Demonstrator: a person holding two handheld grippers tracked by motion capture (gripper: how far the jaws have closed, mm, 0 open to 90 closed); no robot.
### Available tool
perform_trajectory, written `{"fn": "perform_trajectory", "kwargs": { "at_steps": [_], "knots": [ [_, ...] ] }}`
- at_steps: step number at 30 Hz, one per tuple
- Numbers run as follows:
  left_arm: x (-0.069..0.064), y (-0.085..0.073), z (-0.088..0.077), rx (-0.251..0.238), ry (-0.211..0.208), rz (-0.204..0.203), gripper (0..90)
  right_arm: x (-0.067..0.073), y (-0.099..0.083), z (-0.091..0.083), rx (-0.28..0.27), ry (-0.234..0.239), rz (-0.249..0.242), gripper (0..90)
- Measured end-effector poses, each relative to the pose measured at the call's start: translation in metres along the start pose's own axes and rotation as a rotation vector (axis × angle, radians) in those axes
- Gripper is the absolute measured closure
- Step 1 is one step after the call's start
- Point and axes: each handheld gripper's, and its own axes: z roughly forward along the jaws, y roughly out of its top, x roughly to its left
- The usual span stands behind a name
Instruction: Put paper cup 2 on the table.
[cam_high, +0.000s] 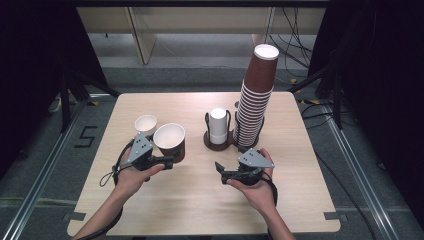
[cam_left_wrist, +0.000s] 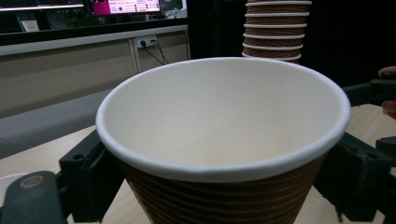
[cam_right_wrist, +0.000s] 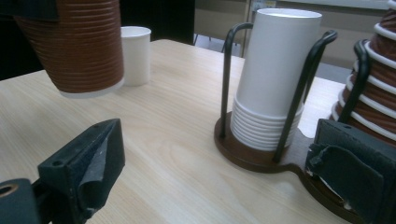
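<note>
A brown ribbed paper cup with a white inside and a rolled white rim (cam_high: 170, 141) is being held upright by the left gripper (cam_high: 169, 161), whose two black jaws are being pressed against its ribbed wall from both sides, below the rim. In the right gripper view the cup's base is being shown lifted clear of the wood, slightly tilted. In the left gripper view its inside is being shown bare and white. It is being carried over the left half of the tabletop, nearer the front edge than the back one.

The right gripper (cam_high: 219, 170) is being held level over the front middle of the tabletop with its jaws spread wide and nothing between them.

A small plain white paper cup (cam_high: 145, 124) is being left standing just behind the held cup, toward the left edge. Near the middle of the back half, a dark round wire holder (cam_high: 218, 142) is being occupied by a stack of white cups turned upside down (cam_high: 218, 125). Just to its right, a tall leaning stack of brown ribbed cups (cam_high: 254, 100) is being kept in a second holder.

The surface is a pale wooden tabletop (cam_high: 200, 200) with rounded corners. Around it, grey floor, dark curtains at both sides and loose cables at the back right are being seen.
</note>
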Motion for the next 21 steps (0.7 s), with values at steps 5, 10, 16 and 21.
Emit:
{"fn": "perform_trajectory", "kwargs": {
  "at_steps": [5,10,16,21],
  "knots": [
    [0.003,-0.004,-0.006,0.003,0.018,-0.007,11.9,-0.004,0.0,-0.005,0.0,-0.016,-0.001,4.8],
    [0.006,-0.007,-0.008,-0.008,0.03,-0.001,11.9,-0.009,-0.002,-0.009,-0.006,-0.023,0.008,5.5],
    [0.011,-0.011,-0.016,0.01,0.067,-0.003,11.9,-0.013,-0.003,-0.014,-0.008,-0.039,0.014,6.1],
    [0.015,-0.017,-0.022,0.021,0.101,0.0,11.8,-0.016,-0.004,-0.019,-0.01,-0.064,0.014,6.8]
  ]
}}
